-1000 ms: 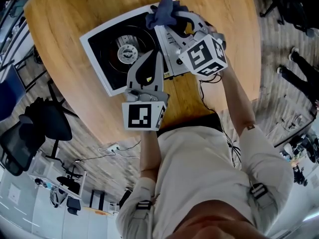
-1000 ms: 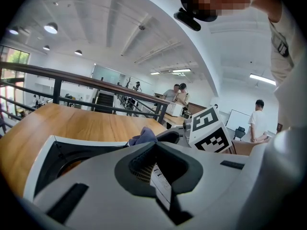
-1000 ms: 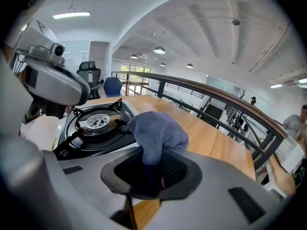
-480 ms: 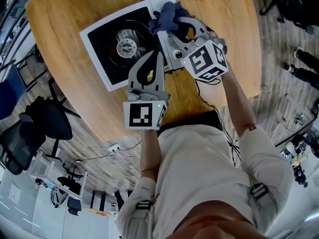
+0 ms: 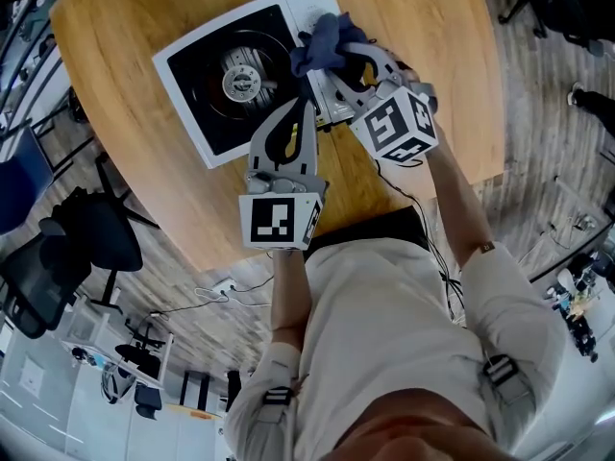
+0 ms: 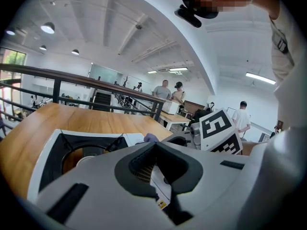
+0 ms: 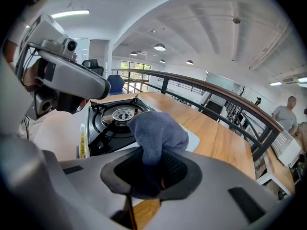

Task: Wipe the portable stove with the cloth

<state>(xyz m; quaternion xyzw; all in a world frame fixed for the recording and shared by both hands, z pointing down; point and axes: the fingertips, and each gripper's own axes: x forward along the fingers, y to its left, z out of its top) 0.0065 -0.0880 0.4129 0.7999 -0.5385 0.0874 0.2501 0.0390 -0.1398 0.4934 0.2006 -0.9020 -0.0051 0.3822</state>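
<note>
Softly crumpled blue cloth (image 5: 325, 38) over square stove (image 5: 195, 86).

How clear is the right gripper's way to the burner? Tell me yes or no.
Probably yes. The right gripper, shut on the cloth, is over the stove's side panel beside the burner, nothing standing between. The left gripper sits at the stove's near edge, off that path.

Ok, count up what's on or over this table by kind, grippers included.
portable stove: 1
cloth: 1
grippers: 2, the left gripper and the right gripper, which holds the cloth
Total: 4
</note>
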